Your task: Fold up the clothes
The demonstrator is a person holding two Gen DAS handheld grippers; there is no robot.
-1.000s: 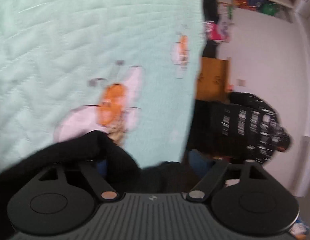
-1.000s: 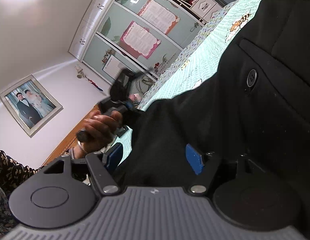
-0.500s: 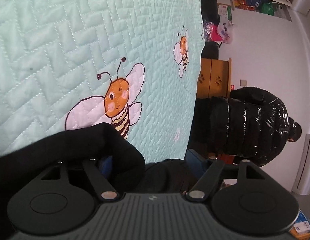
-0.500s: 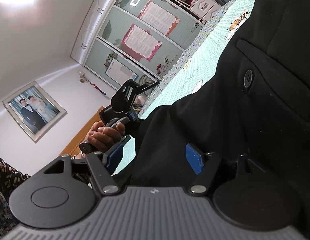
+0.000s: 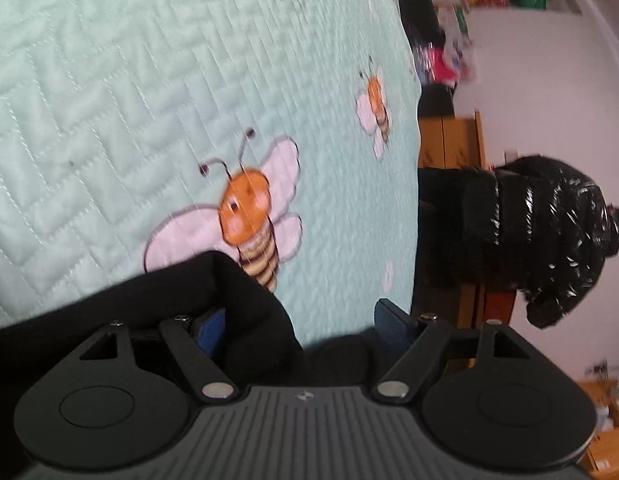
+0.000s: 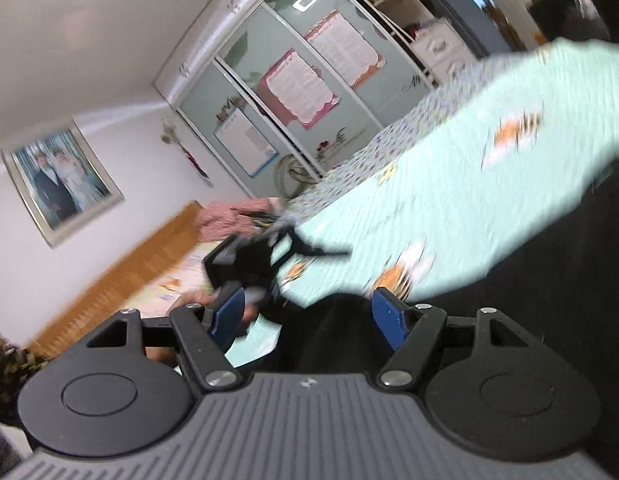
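Folding has barely begun: my left gripper and right gripper, jaws apart, straddle bunched black garment over the bedspread; whether they pinch it, I cannot tell.

A pale mint-green quilt with a stitched zigzag pattern carries cartoon bees, orange-faced, with pale pink wings and brown-striped bodies. At six o'clock lies a plain black garment. Each claw is black with blue pads. At three o'clock hangs a glossy black puffer jacket; behind it stands orange-brown wooden furniture.
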